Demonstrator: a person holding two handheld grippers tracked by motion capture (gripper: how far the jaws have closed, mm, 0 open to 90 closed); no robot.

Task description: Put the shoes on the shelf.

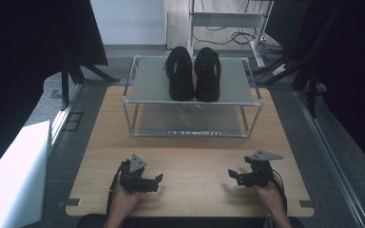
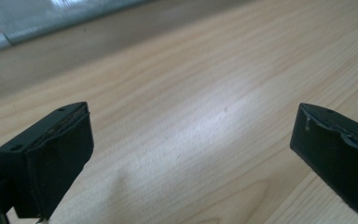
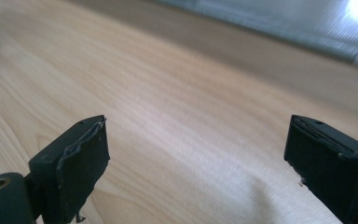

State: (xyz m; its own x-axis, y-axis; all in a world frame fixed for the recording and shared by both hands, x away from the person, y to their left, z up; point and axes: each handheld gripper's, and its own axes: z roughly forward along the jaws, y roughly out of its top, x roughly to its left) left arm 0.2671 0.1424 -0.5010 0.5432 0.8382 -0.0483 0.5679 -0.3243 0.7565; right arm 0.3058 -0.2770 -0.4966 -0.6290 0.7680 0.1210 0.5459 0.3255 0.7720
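Fingers [image 2: 51, 154] of both grippers are spread wide, empty, low over the surface [image 1: 190, 156]. Black shoes [image 1: 192, 73] sit on the rack [image 1: 142, 90]; a careless reach could knock them off.

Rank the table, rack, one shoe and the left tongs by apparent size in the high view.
1. Table
2. Rack
3. Shoe and left tongs: they look close in extent, and the tongs sit nearer the camera, so I won't rank them.
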